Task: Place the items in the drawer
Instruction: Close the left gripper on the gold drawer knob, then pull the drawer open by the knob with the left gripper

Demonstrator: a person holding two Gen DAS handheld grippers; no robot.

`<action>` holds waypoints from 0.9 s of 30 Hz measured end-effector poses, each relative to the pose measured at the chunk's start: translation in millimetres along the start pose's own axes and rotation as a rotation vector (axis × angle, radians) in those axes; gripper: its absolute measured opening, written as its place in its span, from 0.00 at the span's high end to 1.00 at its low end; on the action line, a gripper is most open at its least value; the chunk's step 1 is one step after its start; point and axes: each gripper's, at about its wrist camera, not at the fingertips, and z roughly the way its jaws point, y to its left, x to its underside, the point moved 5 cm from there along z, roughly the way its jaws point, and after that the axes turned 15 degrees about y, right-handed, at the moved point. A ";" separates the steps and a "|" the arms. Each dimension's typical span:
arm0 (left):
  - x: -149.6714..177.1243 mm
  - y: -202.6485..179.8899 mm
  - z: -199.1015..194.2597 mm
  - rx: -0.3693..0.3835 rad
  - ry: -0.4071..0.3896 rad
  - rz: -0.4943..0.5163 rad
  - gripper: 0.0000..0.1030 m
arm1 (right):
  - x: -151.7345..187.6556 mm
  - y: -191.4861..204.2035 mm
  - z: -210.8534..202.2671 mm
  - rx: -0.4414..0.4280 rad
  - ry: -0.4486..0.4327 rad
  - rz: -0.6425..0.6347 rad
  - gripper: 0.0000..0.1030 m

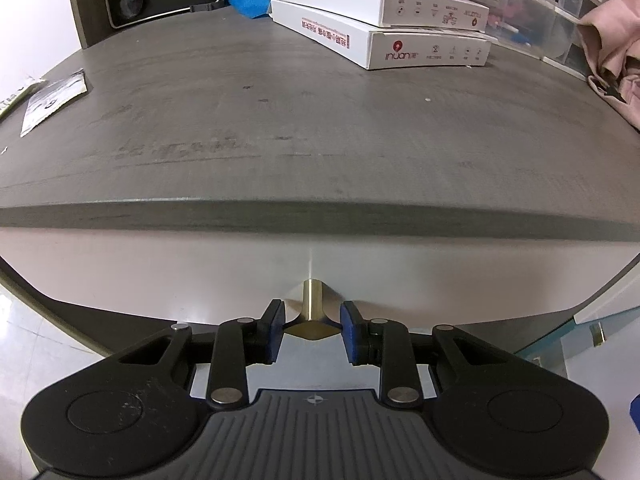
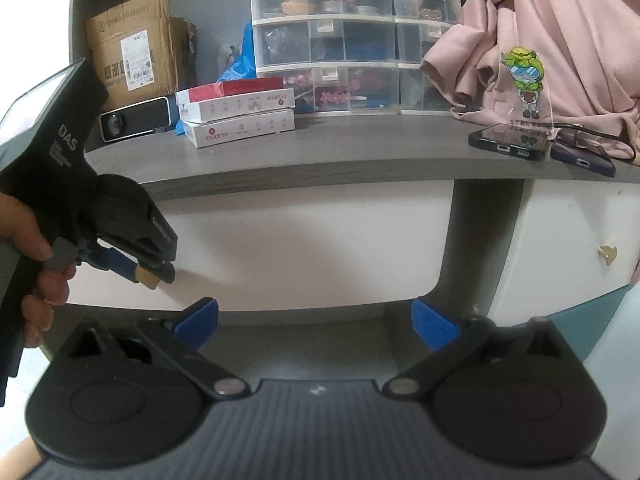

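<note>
Left tongs (image 1: 312, 322) straddle brass drawer knob (image 1: 311, 312); right tongs (image 2: 314, 320) wide, empty.
Blue pads sit beside the knob, contact uncertain; pulling the white drawer front (image 1: 200, 272) risks slipping off.

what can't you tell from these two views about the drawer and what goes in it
- Inside of the drawer: hidden in both views by its closed white front.
- Grip on the brass knob: left gripper has its fingers on either side of it; contact is unclear.
- Small organiser drawers: contents too small and blurred.
- Phones: partly hidden by the cartoon stand.
</note>
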 end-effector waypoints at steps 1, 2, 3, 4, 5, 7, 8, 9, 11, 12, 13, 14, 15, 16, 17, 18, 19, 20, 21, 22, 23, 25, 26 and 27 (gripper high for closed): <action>1.2 0.3 -0.5 0.001 0.002 -0.001 0.70 | 0.2 -0.5 -1.0 0.001 -0.001 0.000 0.00; 3.0 0.5 -1.3 0.004 0.003 0.000 0.70 | 0.5 -0.7 -2.4 0.002 -0.002 0.001 0.00; 4.9 1.0 -2.2 0.007 0.003 -0.002 0.70 | 1.2 -1.0 -4.4 0.003 -0.004 0.001 0.00; 6.6 1.5 -2.9 0.009 0.003 -0.003 0.70 | 1.9 -1.6 -6.2 0.005 -0.006 0.001 0.00; 8.6 1.7 -3.5 0.009 0.002 -0.004 0.70 | 2.6 -2.2 -7.9 0.006 -0.008 0.001 0.00; 13.2 1.5 -4.8 0.007 -0.002 -0.005 0.70 | 4.6 -3.3 -12.0 0.010 -0.011 0.001 0.00; 15.8 1.4 -5.7 0.007 -0.003 -0.005 0.70 | 5.8 -3.7 -14.3 0.011 -0.013 0.001 0.00; 18.8 0.9 -7.0 0.007 -0.003 -0.005 0.70 | 7.1 -4.6 -16.7 0.013 -0.016 0.000 0.00; 25.1 0.3 -9.3 0.007 -0.004 -0.005 0.70 | 9.3 -6.4 -21.2 0.018 -0.020 -0.003 0.00; 29.1 0.1 -10.7 0.007 -0.005 -0.004 0.70 | 10.3 -7.3 -23.5 0.020 -0.022 -0.003 0.00; 33.0 0.1 -12.1 0.007 -0.006 -0.003 0.70 | 11.3 -8.2 -25.7 0.022 -0.024 -0.004 0.00; 36.8 0.1 -13.6 0.006 -0.007 -0.002 0.70 | 12.3 -9.9 -28.6 0.025 -0.027 -0.002 0.00; 40.5 0.0 -15.0 0.007 -0.008 -0.002 0.70 | 13.0 -11.3 -31.4 0.028 -0.030 -0.002 0.00; 44.1 0.4 -16.4 0.009 -0.009 -0.003 0.70 | 13.8 -12.7 -34.1 0.031 -0.032 -0.001 0.00; 47.9 0.5 -17.8 0.010 -0.010 -0.003 0.70 | 14.5 -14.1 -36.9 0.034 -0.035 -0.001 0.00; 52.0 0.4 -19.5 0.009 -0.013 -0.002 0.70 | 15.2 -15.5 -39.6 0.037 -0.038 -0.001 0.00; 56.2 0.3 -21.2 0.009 -0.016 -0.003 0.70 | 16.2 -17.1 -42.3 0.039 -0.040 0.001 0.00; 60.3 0.0 -22.8 0.009 -0.017 -0.003 0.70 | 17.2 -18.7 -45.1 0.041 -0.043 0.003 0.00; 64.2 -0.6 -24.3 0.008 -0.017 -0.002 0.70 | 18.1 -20.2 -47.8 0.043 -0.045 0.005 0.00; 67.8 -1.1 -25.7 0.007 -0.017 0.000 0.70 | 19.1 -21.8 -50.5 0.045 -0.047 0.007 0.00; 71.3 -1.3 -27.0 0.008 -0.018 0.001 0.70 | 19.5 -23.4 -52.2 0.050 -0.049 0.008 0.00; 78.9 -0.9 -29.9 0.009 -0.021 0.001 0.70 | 20.3 -26.5 -55.4 0.058 -0.052 0.011 0.00; 82.7 -1.1 -31.3 0.008 -0.022 0.001 0.70 | 21.0 -27.9 -57.5 0.061 -0.054 0.013 0.00; 86.2 -1.7 -32.7 0.008 -0.022 0.004 0.70 | 21.4 -28.9 -59.3 0.064 -0.057 0.014 0.00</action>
